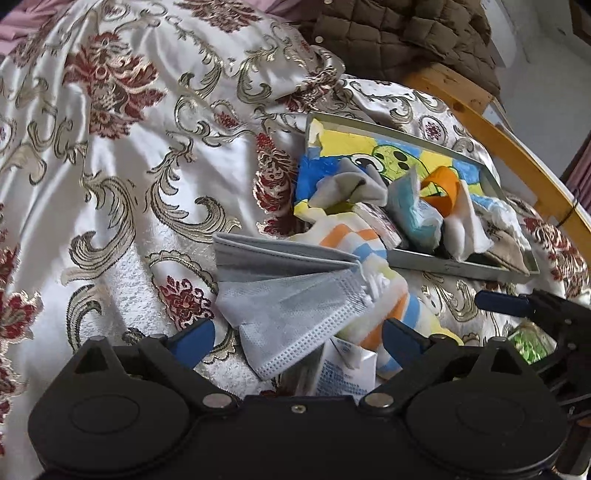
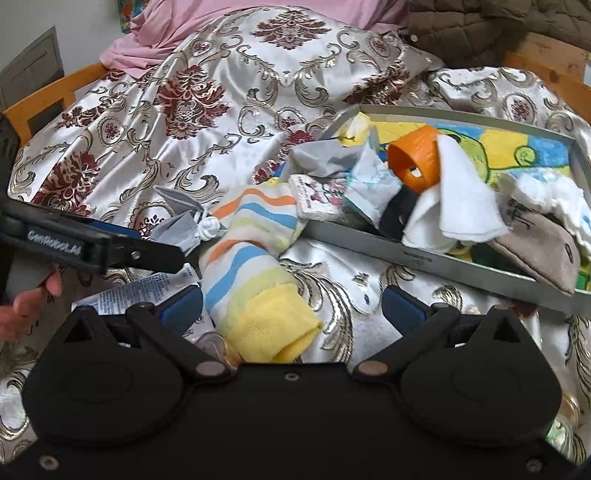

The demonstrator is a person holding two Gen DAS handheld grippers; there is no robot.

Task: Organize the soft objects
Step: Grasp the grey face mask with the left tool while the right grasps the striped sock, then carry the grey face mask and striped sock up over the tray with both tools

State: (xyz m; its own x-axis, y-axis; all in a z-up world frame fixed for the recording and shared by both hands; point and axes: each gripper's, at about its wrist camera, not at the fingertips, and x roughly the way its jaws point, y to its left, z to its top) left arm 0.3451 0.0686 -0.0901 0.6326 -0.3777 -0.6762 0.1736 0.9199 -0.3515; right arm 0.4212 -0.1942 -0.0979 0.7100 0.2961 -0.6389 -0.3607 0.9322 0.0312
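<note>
text: "GenRobot.AI" | on: left gripper (image 2: 177,258) side

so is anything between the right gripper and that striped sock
Nothing visible. The striped sock lies on the bedspread with its yellow cuff just ahead of the open right gripper, toward its left finger. The grey mask sits left of it, the tray beyond.

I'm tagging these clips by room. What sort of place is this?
Most likely a bedroom: a satin floral bedspread lies over a bed with a wooden frame, and a quilted jacket lies at the far end.
</note>
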